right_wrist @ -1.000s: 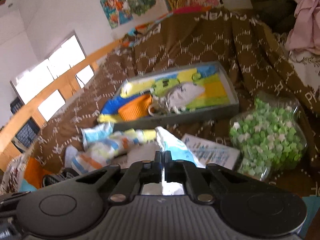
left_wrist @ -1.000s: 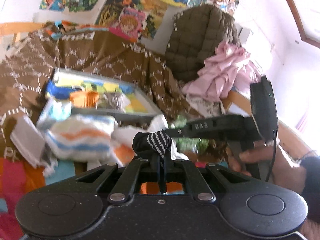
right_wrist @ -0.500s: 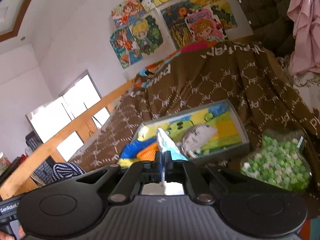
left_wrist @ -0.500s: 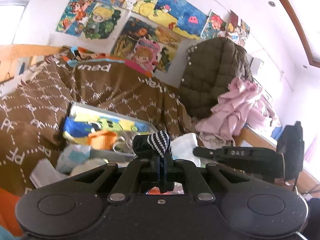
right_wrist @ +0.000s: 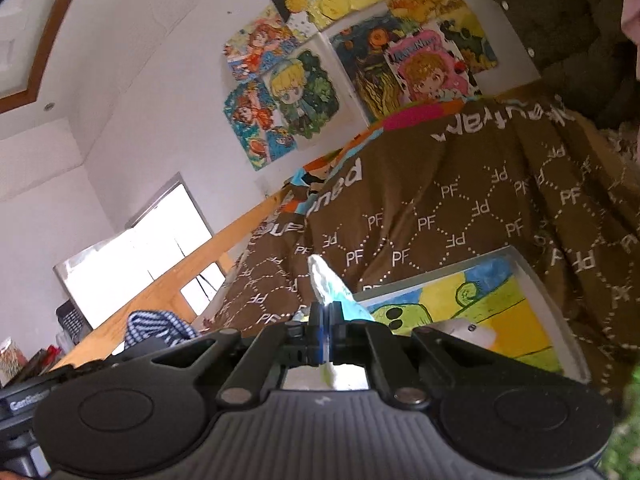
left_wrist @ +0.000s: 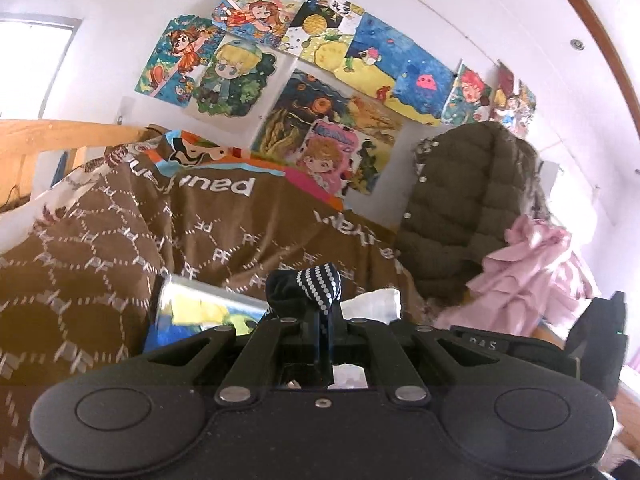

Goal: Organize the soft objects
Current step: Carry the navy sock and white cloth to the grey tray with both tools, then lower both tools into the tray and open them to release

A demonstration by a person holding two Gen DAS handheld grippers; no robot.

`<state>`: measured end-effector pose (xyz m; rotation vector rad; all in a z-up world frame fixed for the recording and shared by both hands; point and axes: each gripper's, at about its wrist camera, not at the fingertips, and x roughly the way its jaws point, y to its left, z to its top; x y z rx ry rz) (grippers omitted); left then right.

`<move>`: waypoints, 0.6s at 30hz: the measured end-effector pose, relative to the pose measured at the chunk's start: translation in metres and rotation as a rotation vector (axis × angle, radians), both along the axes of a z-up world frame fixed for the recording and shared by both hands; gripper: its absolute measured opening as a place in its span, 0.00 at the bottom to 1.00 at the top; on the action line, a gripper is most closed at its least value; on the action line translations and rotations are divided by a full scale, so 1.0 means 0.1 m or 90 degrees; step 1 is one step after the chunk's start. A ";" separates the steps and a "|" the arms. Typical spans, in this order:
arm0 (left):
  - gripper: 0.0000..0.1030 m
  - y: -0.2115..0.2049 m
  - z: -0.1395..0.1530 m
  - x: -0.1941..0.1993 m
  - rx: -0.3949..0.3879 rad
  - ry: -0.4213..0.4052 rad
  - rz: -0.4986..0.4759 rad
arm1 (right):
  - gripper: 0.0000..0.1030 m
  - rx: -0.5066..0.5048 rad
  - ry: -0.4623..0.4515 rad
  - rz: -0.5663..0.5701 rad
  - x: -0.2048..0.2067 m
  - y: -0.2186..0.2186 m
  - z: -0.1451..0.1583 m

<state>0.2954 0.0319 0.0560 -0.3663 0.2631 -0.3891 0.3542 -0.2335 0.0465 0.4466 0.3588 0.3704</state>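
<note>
A dark dotted sock (left_wrist: 310, 288) is pinched in the closed left gripper (left_wrist: 322, 320), a white-blue cloth (right_wrist: 330, 286) in the closed right gripper (right_wrist: 325, 316).

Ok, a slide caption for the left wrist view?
Left tongs shut on a dark dotted sock, above the brown blanket and tray.

The brown blanket (right_wrist: 460, 208) bears repeated "PF" marks; the other gripper's body (left_wrist: 484, 345) shows characters like "DAS", partly legible.
</note>
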 end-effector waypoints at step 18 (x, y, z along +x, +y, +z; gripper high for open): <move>0.03 0.08 -0.83 1.23 0.010 0.130 0.059 | 0.03 0.037 0.113 -0.009 0.76 0.20 -0.63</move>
